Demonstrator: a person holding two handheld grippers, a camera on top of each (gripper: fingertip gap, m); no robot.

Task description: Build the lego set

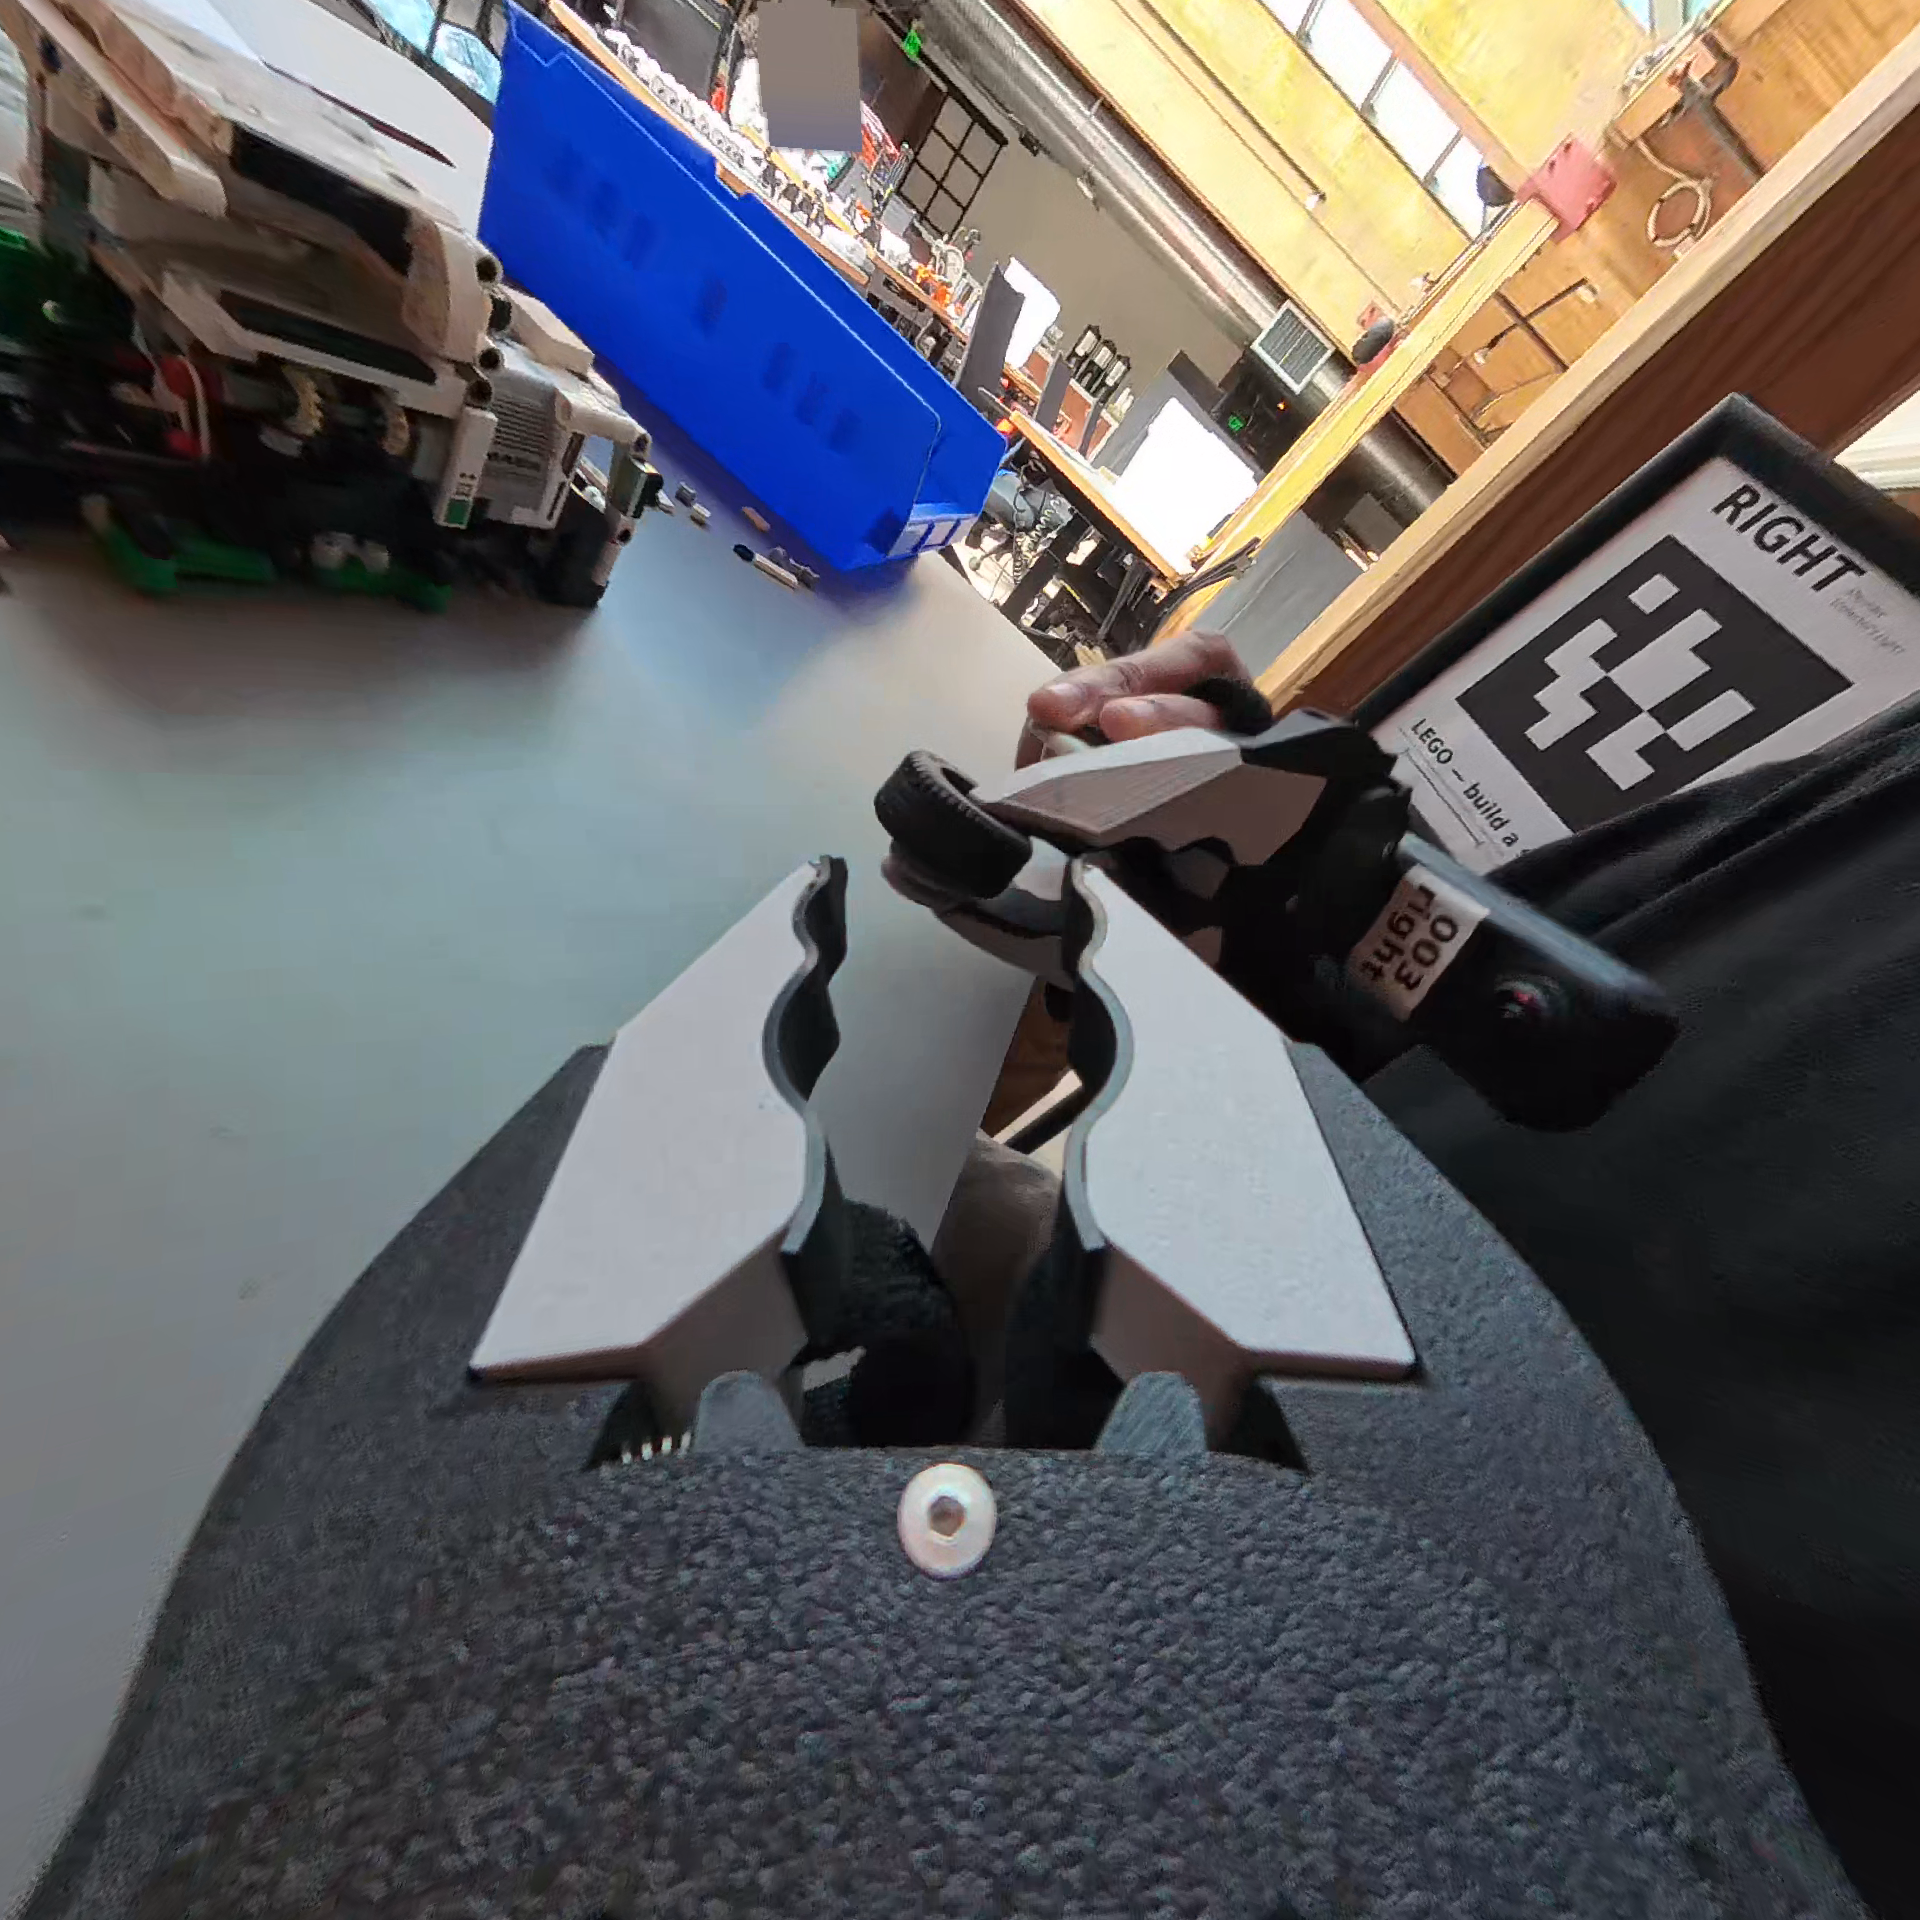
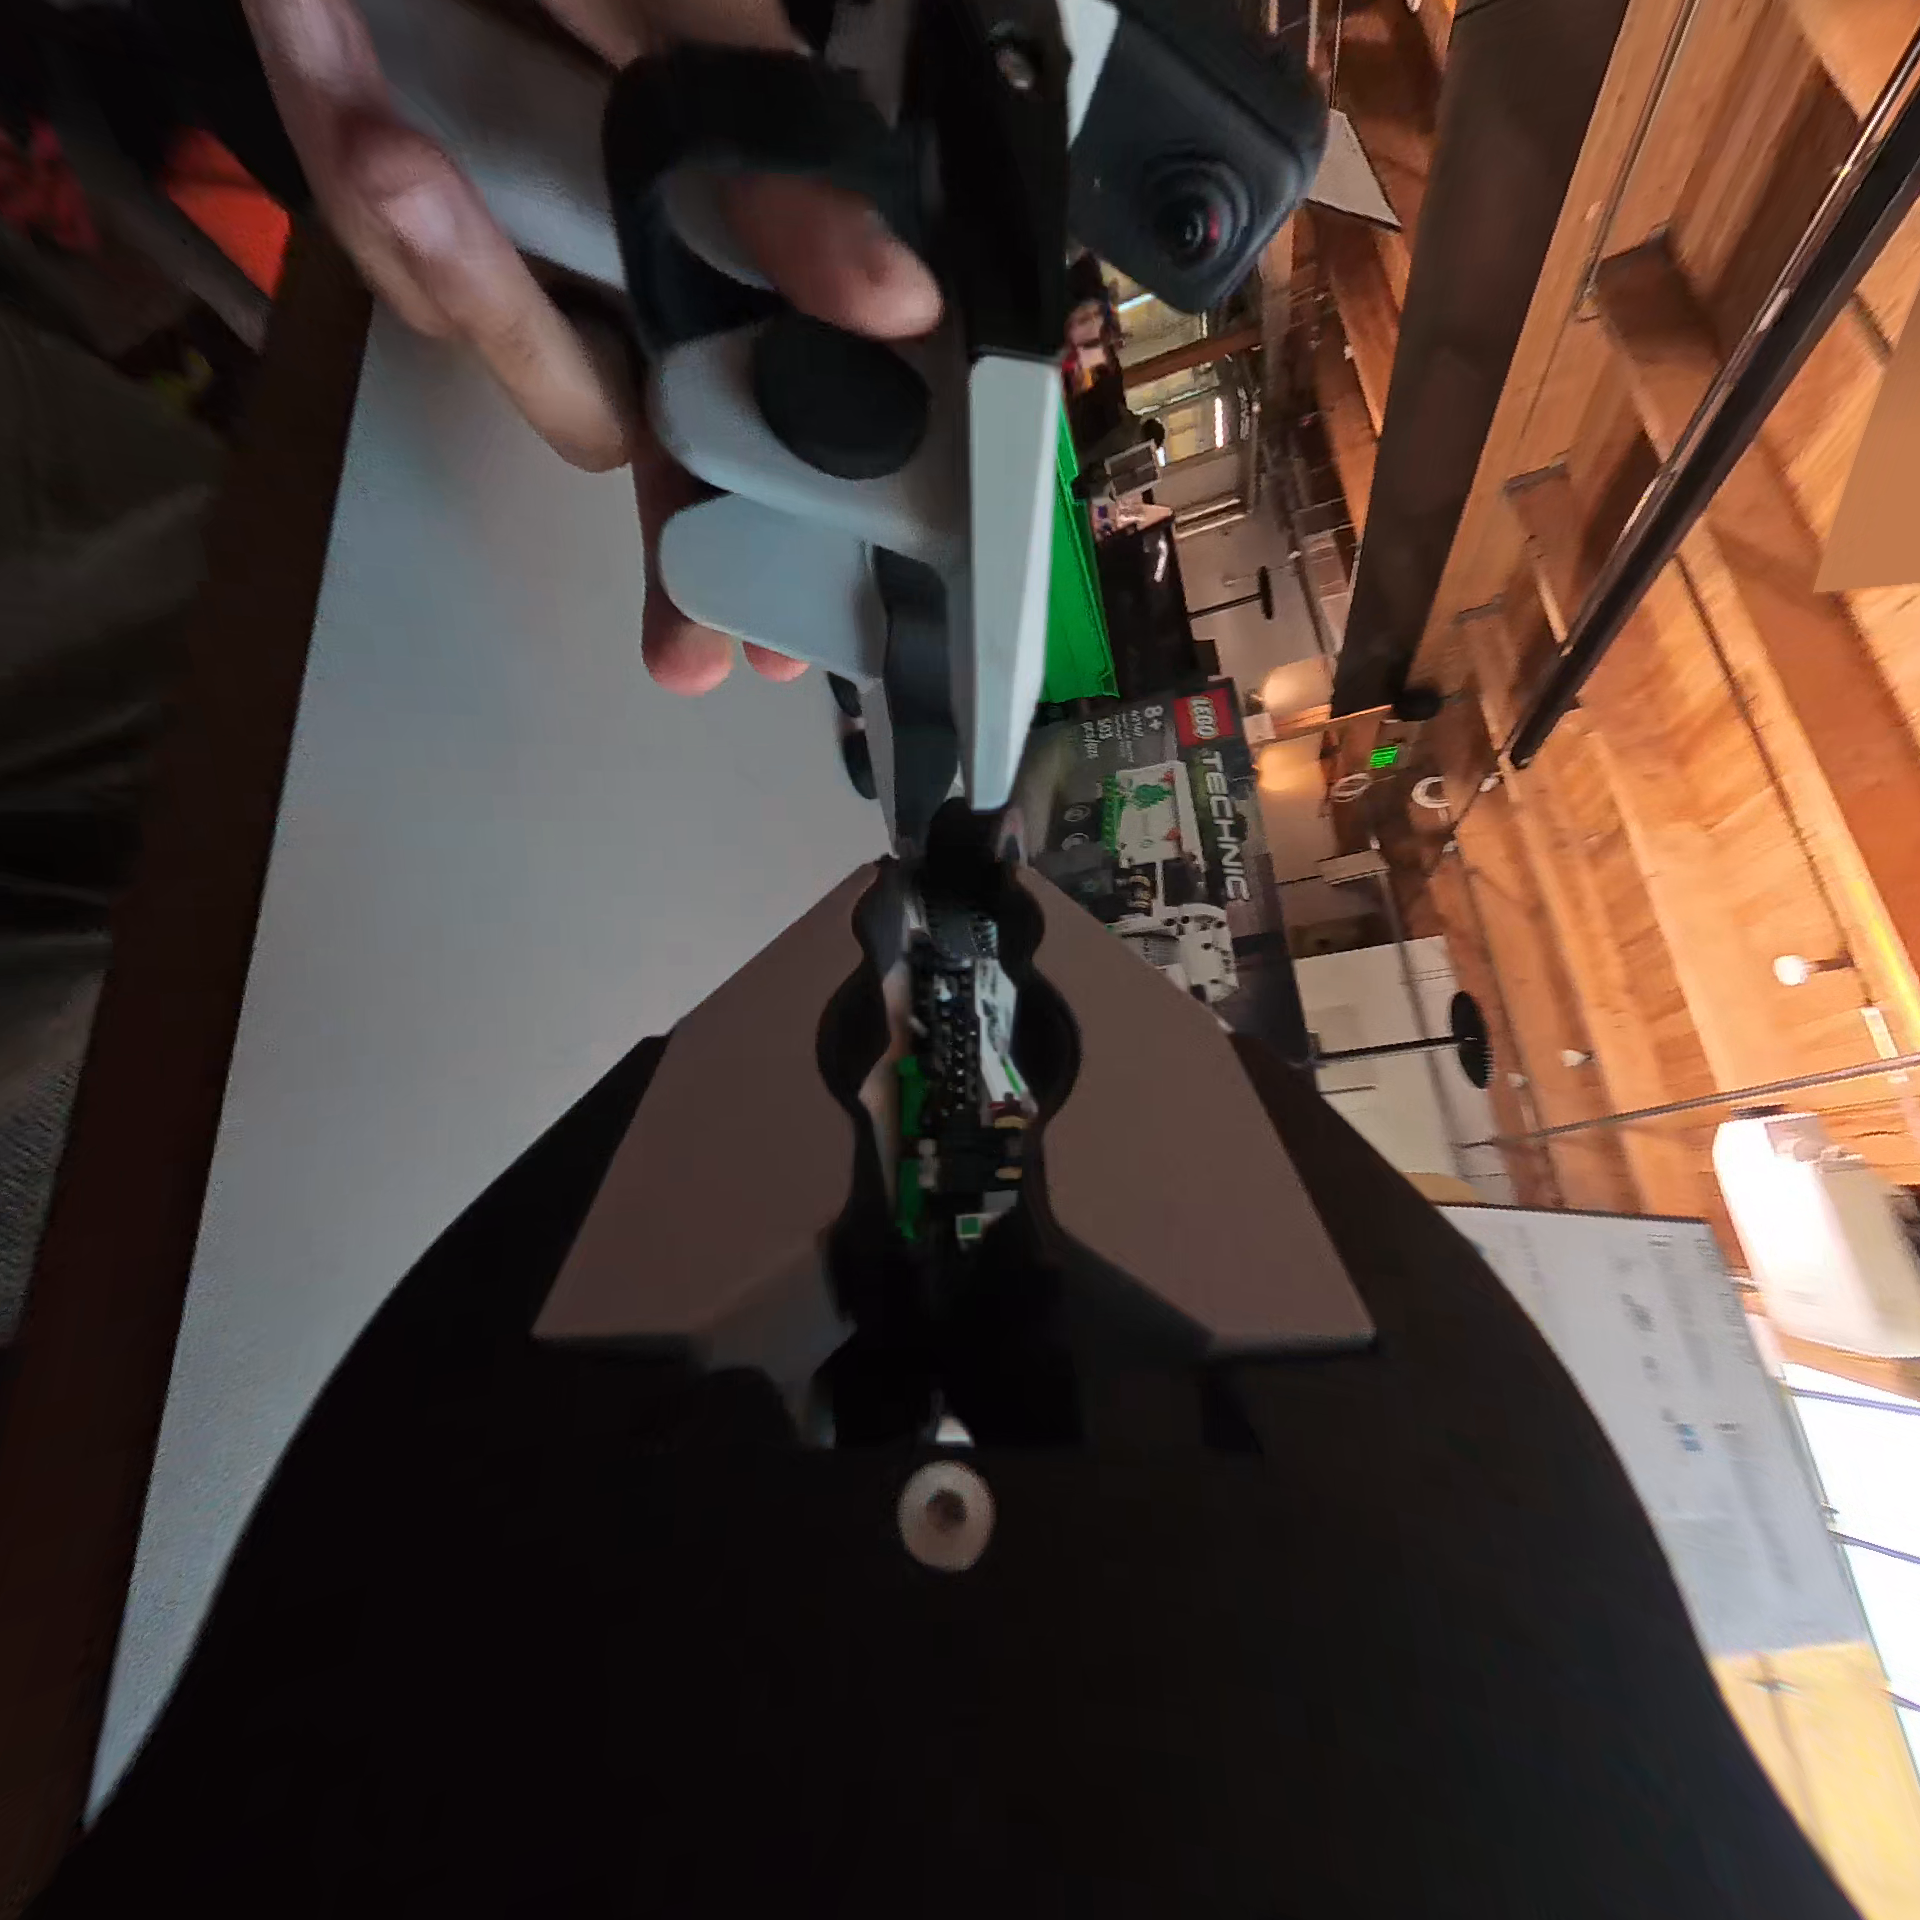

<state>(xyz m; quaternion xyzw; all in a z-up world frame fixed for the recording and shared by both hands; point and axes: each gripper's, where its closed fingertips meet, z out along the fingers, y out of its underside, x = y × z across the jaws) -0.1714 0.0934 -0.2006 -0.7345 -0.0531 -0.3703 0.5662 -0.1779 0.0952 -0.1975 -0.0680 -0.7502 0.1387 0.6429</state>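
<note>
Above the grey table [image 1: 312,831], left gripper [image 1: 951,894] spread, nothing between its fingers. Just beside it, right gripper [image 1: 940,842] pinching a small black tyre [image 1: 951,831]. Farther off: half-built white-and-green lego truck [image 1: 260,364], blue bin [image 1: 727,301], loose pieces [image 1: 769,561] between.

Print on marker card [image 1: 1652,665], tool label [image 1: 1415,940], box [image 2: 1164,831]

The left gripper [image 1: 951,883] stood with its jaws parted and nothing between them. At two o'clock from it, the right gripper [image 1: 940,847], held by a person's hand [image 1: 1132,696], appeared clamped on a small black tyre [image 1: 951,831], though its lower finger was partly hidden.
</note>
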